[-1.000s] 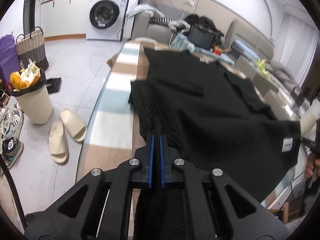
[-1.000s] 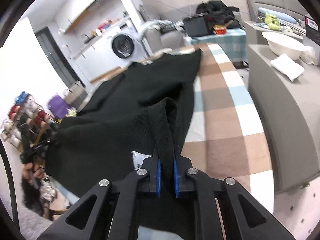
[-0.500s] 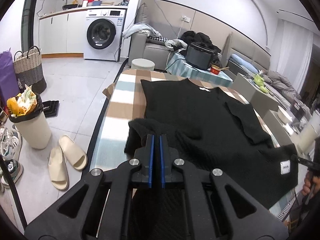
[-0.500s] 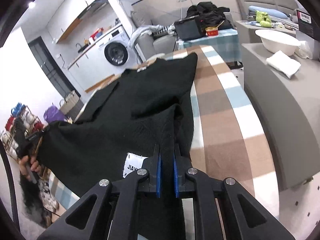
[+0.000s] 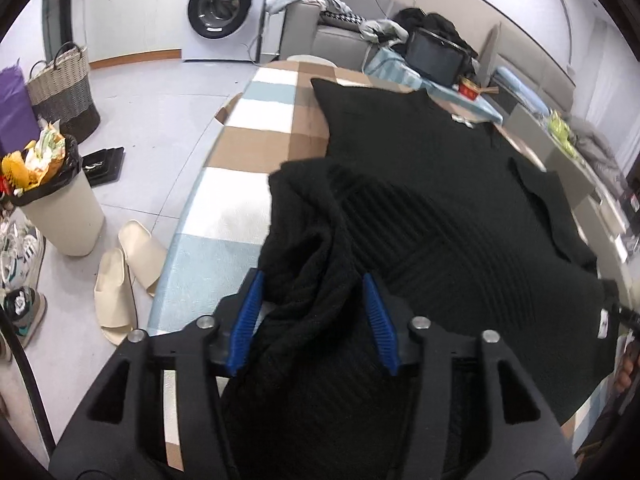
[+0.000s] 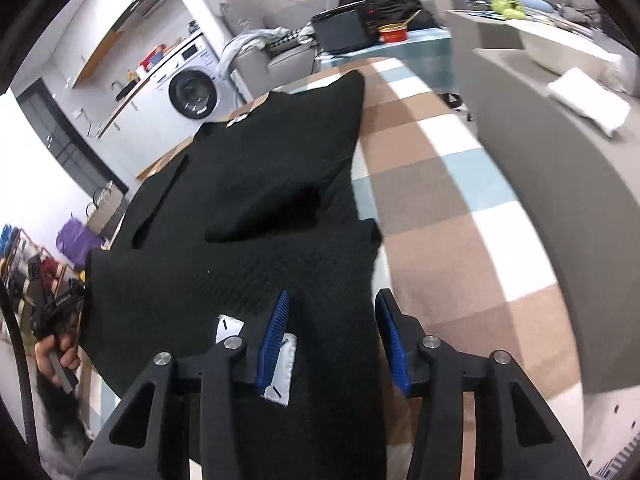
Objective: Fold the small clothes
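Left gripper (image 5: 313, 286): its blue pads have just been spreading apart and now stand open; a bunched fold of the black sweater lies loose between them, pressed by neither pad.
Right gripper (image 6: 333, 305): has likewise just been opening; the jaws stand apart over the sweater's hem, with cloth between them but not pinched.
White labels (image 6: 280, 368): two small tags on the hem, one just behind the right gripper's left pad, the other just beside it.
Black sweater (image 5: 432, 208): spread flat on the checked cloth, its near edge doubled over the body, one sleeve folded across the chest in the left wrist view.
Checked cloth (image 5: 248, 160): brown, white and pale blue squares, covering the table under the sweater.
Person's hand (image 6: 54, 354): at the left edge of the right wrist view, gripping the other tool's handle.
Floor, left of the table: a pair of cream slippers (image 5: 124, 276), then a full bin (image 5: 56, 204), then a woven basket (image 5: 64, 92).
Far end: a washing machine (image 5: 222, 8) against the wall, a grey sofa (image 5: 332, 36) with clothes piled on it.
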A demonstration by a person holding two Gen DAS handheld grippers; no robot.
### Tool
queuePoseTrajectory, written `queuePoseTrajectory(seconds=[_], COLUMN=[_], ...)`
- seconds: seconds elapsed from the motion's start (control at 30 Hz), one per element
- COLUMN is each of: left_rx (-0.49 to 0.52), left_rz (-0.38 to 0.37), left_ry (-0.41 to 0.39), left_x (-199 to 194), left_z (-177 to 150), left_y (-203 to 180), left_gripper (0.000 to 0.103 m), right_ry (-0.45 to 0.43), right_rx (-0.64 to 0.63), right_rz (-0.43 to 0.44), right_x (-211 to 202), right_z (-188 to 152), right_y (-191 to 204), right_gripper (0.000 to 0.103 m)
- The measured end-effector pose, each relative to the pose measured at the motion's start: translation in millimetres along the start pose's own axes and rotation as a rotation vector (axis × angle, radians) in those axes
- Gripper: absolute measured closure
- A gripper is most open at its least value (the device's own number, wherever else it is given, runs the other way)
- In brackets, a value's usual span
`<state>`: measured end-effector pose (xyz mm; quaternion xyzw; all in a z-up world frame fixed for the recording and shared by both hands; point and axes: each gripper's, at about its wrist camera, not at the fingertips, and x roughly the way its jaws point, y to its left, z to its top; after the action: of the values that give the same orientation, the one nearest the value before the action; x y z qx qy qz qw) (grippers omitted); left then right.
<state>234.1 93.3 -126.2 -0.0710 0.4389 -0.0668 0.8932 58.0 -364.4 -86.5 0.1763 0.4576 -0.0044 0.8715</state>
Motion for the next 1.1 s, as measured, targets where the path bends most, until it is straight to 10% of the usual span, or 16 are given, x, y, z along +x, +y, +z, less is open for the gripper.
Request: queuePoseTrajectory(seconds=[0.13,0.33,0.67,0.77,0.83,1.1], left_rx=[0.052,0.099,0.099,0.034,0.010,-0.012], left_rz=[0.016,-0.001,-0.019,-0.009,-0.007,-0.020], left_ry=[0.002,0.043,0.032,0.034,0.014,-0.005], left_x=[5,-3,-19,-20,-22,0], left_z=[-5,-22,-48,-40,-33,8], left_y=[-8,-18,-29,-19,-14,-11], left_gripper=[0.067,0.084,0.086,0.074,0.047,0.038], right_ry=[0.006,0.018,0.027,0.029,0.024,0.035], right_rx=[-0.051,-0.042,-0.062,-0.047,-0.042,-0.070], right_rz=[-0.022,-0.070,-0.039,-0.027,-0.012,0.041], right_x=[14,33,31,28,26,28], right_z=[10,38,35,36,36,40], right_y=[11,9,3,1,1,4], right_gripper=[0.086,0.088,0.088,0.076,0.057,0.055])
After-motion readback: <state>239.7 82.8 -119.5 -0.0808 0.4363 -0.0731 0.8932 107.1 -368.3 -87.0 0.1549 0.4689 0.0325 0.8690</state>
